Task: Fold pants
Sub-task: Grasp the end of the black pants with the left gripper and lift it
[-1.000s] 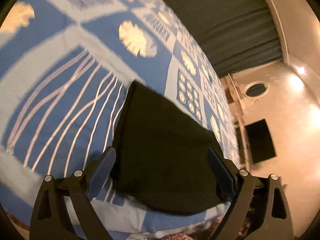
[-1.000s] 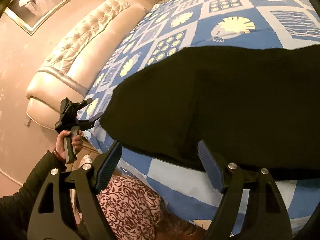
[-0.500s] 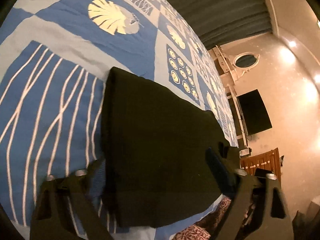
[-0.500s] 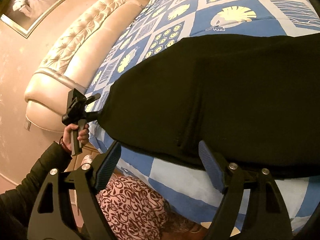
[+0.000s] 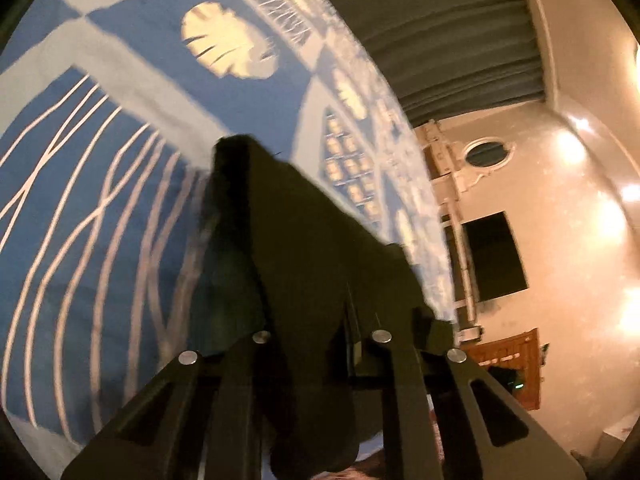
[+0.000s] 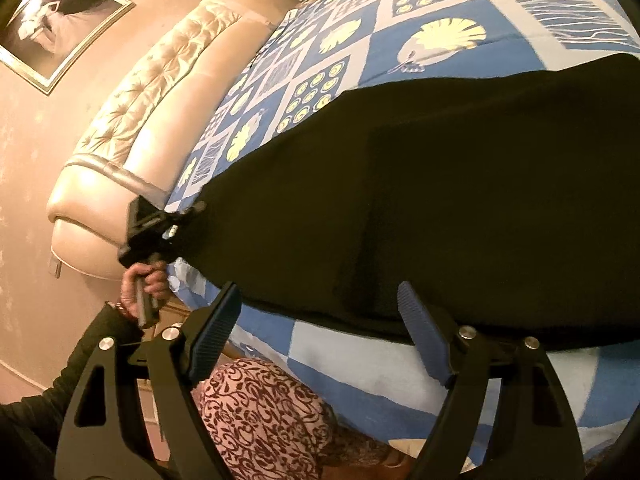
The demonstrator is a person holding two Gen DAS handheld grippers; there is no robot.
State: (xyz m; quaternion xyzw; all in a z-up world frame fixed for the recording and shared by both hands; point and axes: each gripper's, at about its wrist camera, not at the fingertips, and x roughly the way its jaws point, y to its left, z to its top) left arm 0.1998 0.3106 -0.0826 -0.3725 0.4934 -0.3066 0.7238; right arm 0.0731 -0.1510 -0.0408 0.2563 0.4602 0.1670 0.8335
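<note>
Bedroom: a bed under a blue patchwork bedspread (image 6: 424, 12) with pale shell and leaf prints and white wavy lines; a tufted cream headboard (image 6: 160, 120) lies at 10 o'clock in the right wrist view, with a framed picture (image 6: 52, 20) on the wall above it.
Far wall: grey curtains (image 5: 440, 28) at 1 o'clock in the left wrist view, an oval mirror (image 5: 488, 152) and a dark screen (image 5: 496, 256) at 3 o'clock.
Pants: black pants (image 6: 440, 200) lie folded flat across the bedspread near its front edge, filling the middle and the 3 o'clock side of the right wrist view.
Left gripper: left gripper (image 5: 316, 336) is clenched on one end of the pants; the cloth rises in a peaked ridge from between its fingers toward 12 o'clock, lifted off the bedspread. In the right wrist view it sits at 9 o'clock, at the tip of that same end, with the person's hand (image 6: 142, 280) on the handle.
Right gripper: right gripper (image 6: 320, 332) is spread wide, nothing between its ribbed blue pads (image 6: 420, 324); it sits at 6 o'clock just beside the near edge of the pants, and contact cannot be judged.
Below the bed edge: maroon-and-cream patterned fabric (image 6: 260, 412) at 7 o'clock.
</note>
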